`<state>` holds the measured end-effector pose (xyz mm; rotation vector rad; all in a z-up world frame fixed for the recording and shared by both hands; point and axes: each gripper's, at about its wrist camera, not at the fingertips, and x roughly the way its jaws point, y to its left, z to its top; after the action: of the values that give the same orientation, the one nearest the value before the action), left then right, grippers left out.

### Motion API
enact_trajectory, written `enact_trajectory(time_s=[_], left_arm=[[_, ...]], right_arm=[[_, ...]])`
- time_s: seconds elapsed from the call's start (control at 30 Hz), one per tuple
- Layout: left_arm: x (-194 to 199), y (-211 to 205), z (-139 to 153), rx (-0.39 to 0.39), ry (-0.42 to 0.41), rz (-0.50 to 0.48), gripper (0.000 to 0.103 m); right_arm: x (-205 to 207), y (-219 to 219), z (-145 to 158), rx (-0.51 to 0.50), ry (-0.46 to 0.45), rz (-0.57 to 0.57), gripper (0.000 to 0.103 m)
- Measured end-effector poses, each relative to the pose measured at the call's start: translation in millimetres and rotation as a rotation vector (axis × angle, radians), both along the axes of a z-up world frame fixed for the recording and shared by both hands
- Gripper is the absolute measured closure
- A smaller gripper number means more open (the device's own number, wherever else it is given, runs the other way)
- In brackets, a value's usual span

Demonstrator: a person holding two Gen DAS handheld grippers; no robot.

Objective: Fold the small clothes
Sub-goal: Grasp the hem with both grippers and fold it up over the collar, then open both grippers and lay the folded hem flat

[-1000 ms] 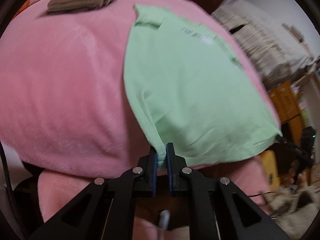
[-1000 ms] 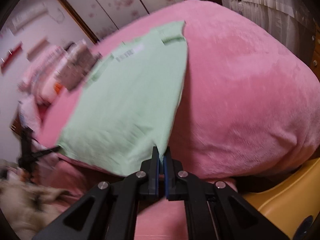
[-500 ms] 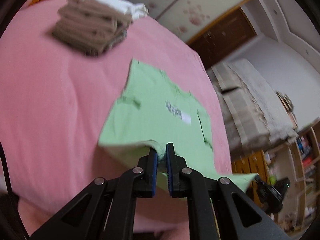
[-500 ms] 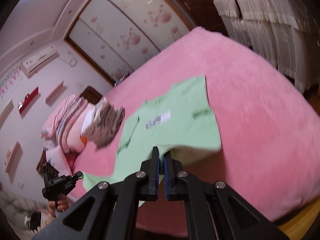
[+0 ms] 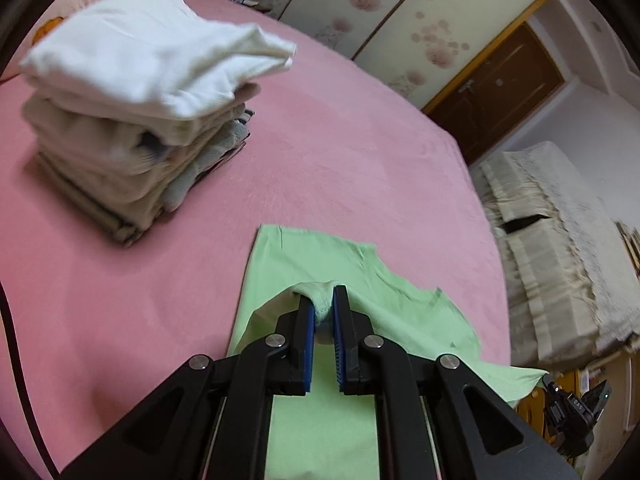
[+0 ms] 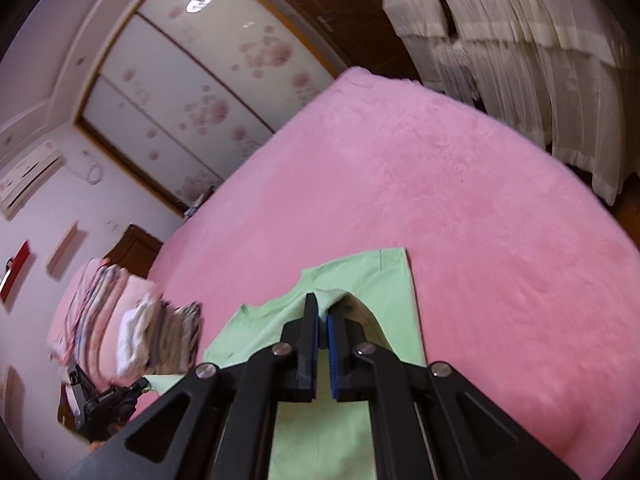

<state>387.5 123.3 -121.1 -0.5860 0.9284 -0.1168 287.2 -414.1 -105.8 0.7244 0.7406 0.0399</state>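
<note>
The left claw (image 5: pixel 323 312) is clamped on a bunched edge of the green shirt (image 5: pixel 304 272); the right claw (image 6: pixel 323 314) pinches another part of that edge. The lifted hem is held over the shirt's far half, which lies flat on the pink bed (image 6: pixel 460 208). A stack of folded clothes (image 5: pixel 132 120) sits beyond, to the left.

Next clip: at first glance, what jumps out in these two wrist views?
The light green cotton T-shirt dominates, lying on the pink plush bedspread with its near edge pinched up by both the left gripper and the right gripper. In the left view, up and to the left, stands a tall stack of folded clothes topped by a white garment.
</note>
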Motion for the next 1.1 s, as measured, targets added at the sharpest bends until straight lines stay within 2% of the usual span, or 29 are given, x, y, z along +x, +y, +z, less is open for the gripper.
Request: enact_trajectory(time_s=[0.13, 0.33, 0.4, 0.47, 0.5, 0.53, 0.63, 0.73, 0.83, 1.0, 1.1], left_arm=[[49, -5, -34, -0.001, 0.051, 0.020, 0.097], [89, -6, -94, -0.028, 0.151, 0.067, 0.096], [97, -7, -110, -0.031, 0.177, 0.080, 0.096], [106, -8, -123, -0.053, 0.199, 0.089, 0.085], [109, -9, -127, -0.063, 0.199, 0.093, 0.083], [113, -11, -128, -0.058, 0.190, 0.095, 0.081], [121, -24, -124, 0.014, 0.162, 0.065, 0.071], [121, -38, -110, 0.091, 0.115, 0.024, 0.058], [118, -47, -95, 0.153, 0.067, -0.006, 0.050], [100, -61, -70, 0.216, -0.006, -0.055, 0.049], [76, -74, -56, 0.261, -0.077, -0.116, 0.048]], right_arm=[[49, -5, -35, 0.016, 0.060, -0.029, 0.100], [100, -10, -93, 0.043, 0.174, -0.068, 0.099], [111, -12, -110, 0.071, 0.226, -0.084, 0.096], [123, -15, -123, 0.111, 0.270, -0.097, 0.091], [127, -16, -126, 0.128, 0.275, -0.097, 0.084], [129, -16, -127, 0.135, 0.269, -0.095, 0.076], [135, -11, -117, 0.098, 0.235, -0.081, 0.069], [135, -3, -102, 0.022, 0.211, -0.052, 0.067], [132, 4, -87, -0.061, 0.183, -0.022, 0.067], [118, 23, -69, -0.184, 0.140, 0.065, 0.067], [102, 42, -61, -0.245, 0.105, 0.133, 0.067]])
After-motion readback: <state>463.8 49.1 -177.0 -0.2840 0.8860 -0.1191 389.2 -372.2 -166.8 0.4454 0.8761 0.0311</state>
